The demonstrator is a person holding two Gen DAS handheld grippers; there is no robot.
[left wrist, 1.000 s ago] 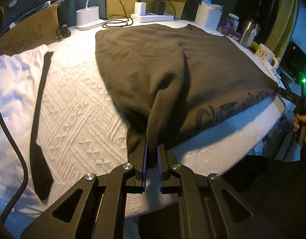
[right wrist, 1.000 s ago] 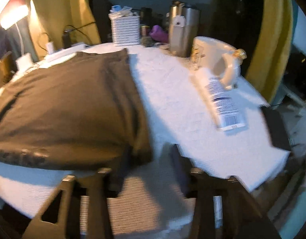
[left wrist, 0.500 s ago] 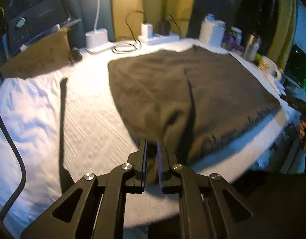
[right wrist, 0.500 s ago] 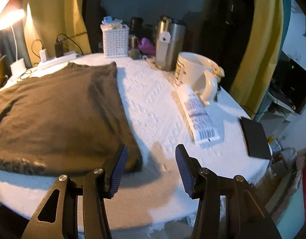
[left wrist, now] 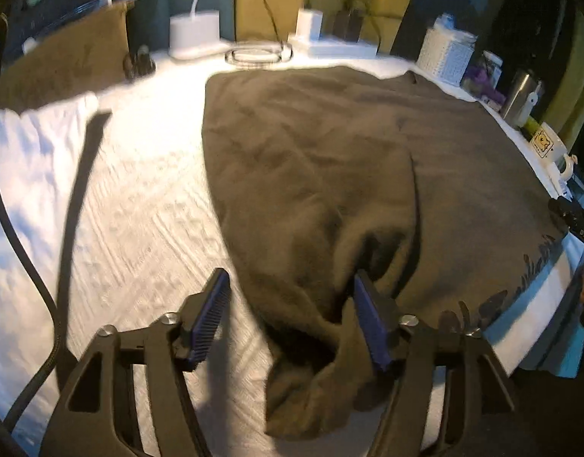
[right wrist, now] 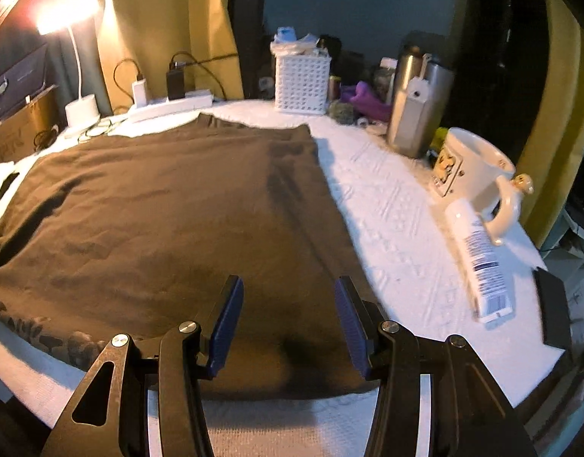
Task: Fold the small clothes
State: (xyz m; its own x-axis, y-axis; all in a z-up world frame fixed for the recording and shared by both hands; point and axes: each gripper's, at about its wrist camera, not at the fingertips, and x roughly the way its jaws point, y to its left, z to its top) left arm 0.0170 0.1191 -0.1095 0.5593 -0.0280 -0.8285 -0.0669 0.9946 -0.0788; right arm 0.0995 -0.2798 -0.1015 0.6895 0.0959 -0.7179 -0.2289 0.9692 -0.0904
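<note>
A dark brown garment (left wrist: 311,152) lies spread on the white quilted tabletop (left wrist: 147,209), with a pale print along its near hem. My left gripper (left wrist: 290,274) hovers at its near left corner with the jaws opening. The bunched corner lies loose between the fingers and leans against the right finger (left wrist: 372,323); the left pad is clear of it. In the right wrist view the same garment (right wrist: 177,209) lies flat. My right gripper (right wrist: 288,280) stands open just above the garment's near right corner, with nothing gripped.
A white cloth (left wrist: 25,160) and a dark strap (left wrist: 78,190) lie at the left. Along the back stand a lamp base (left wrist: 193,34), a power strip (right wrist: 170,104) and a white basket (right wrist: 301,83). A steel flask (right wrist: 417,114), a mug (right wrist: 474,167) and a tube (right wrist: 482,266) sit at the right.
My left jaws have opened and let go of the garment's corner, which now slumps on the table. My right gripper has shifted left, from the garment's right edge to over its corner.
</note>
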